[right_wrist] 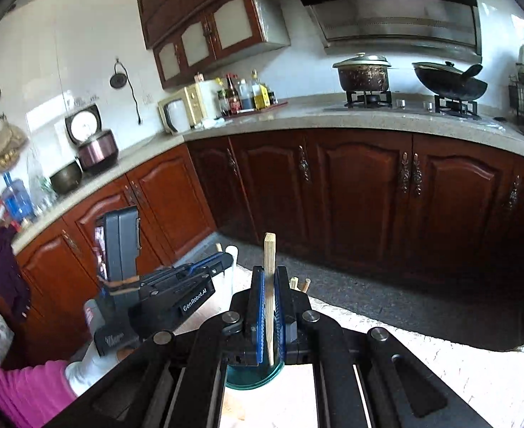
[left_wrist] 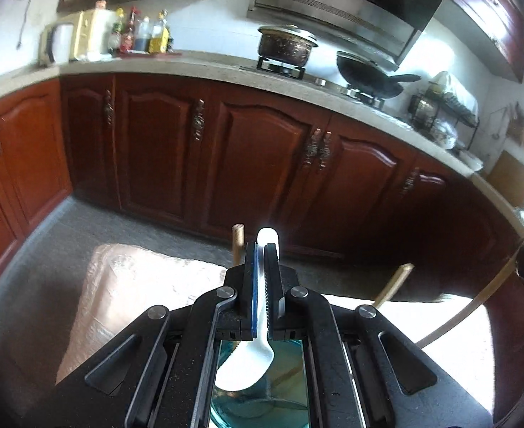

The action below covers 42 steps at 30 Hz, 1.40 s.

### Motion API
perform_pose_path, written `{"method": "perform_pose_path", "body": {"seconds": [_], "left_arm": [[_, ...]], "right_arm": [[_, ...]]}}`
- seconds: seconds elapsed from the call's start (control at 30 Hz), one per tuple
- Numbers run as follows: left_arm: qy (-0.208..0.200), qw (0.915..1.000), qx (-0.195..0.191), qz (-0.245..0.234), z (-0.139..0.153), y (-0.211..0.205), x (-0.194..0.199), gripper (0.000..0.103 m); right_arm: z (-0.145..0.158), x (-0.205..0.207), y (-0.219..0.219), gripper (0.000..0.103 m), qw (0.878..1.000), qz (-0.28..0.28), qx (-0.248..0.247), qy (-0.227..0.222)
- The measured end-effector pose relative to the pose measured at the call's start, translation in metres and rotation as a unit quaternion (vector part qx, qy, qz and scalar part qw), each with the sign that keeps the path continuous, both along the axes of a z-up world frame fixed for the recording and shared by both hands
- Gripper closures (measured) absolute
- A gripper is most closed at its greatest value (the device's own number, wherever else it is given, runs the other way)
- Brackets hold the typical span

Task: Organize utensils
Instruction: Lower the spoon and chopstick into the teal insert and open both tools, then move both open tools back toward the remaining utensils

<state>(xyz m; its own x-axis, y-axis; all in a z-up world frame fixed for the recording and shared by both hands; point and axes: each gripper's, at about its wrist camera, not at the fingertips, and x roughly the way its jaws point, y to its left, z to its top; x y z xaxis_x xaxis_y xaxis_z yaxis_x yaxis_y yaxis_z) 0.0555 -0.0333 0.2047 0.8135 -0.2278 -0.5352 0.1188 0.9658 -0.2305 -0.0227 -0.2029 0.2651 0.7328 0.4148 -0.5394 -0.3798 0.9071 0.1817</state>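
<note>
Holding one white plastic spoon (left_wrist: 262, 321) by its handle in the closed left gripper (left_wrist: 261, 260), bowl hanging near over a teal glass cup (left_wrist: 262, 403); clamping one flat wooden chopstick (right_wrist: 270, 285) upright in the closed right gripper (right_wrist: 269, 285), above that same cup (right_wrist: 255, 378) on the sunlit table (right_wrist: 422, 349). Judging both as light, stiff and a little slippery, so gripping mid-handle and guarding against twisting; counting at least two more wooden sticks (right_wrist: 303, 285) just right of the right gripper.
</note>
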Motion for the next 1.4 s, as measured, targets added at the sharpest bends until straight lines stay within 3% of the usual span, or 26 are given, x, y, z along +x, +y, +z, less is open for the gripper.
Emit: {"method": "perform_pose_path", "body": {"seconds": [0.23,0.6,0.63,0.7,0.77,0.87,1.03,1.4], "left_arm": [[0.014,0.9998,-0.003,0.011,-0.028,-0.002,0.0,0.102],[0.054,0.9984,0.003,-0.016,-0.045,-0.009,-0.009,0.101],[0.059,0.9981,-0.001,-0.017,-0.046,-0.008,-0.008,0.101],[0.068,0.9975,-0.011,-0.017,-0.047,-0.004,-0.009,0.101],[0.071,0.9971,-0.02,-0.018,-0.046,-0.001,-0.01,0.101],[0.079,0.9962,-0.027,-0.023,-0.044,0.001,-0.013,0.097],[0.079,0.9957,-0.034,-0.034,-0.037,0.002,-0.029,0.068],[0.071,0.9962,-0.002,-0.051,-0.023,-0.013,-0.076,0.054]], "right_arm": [[-0.034,0.017,0.019,0.098,0.999,0.013,-0.023,0.025],[-0.084,0.047,0.007,0.098,0.995,-0.007,0.018,0.093],[-0.085,0.048,0.003,0.096,0.995,-0.012,0.025,0.099],[-0.084,0.046,-0.002,0.071,0.994,-0.016,0.038,0.101],[-0.082,0.042,-0.009,0.068,0.994,-0.022,0.047,0.1],[-0.08,0.035,-0.014,0.068,0.993,-0.024,0.049,0.102],[-0.084,0.019,-0.021,0.068,0.992,-0.031,0.05,0.114],[-0.095,-0.028,-0.033,0.067,0.99,-0.059,0.025,0.128]]}}
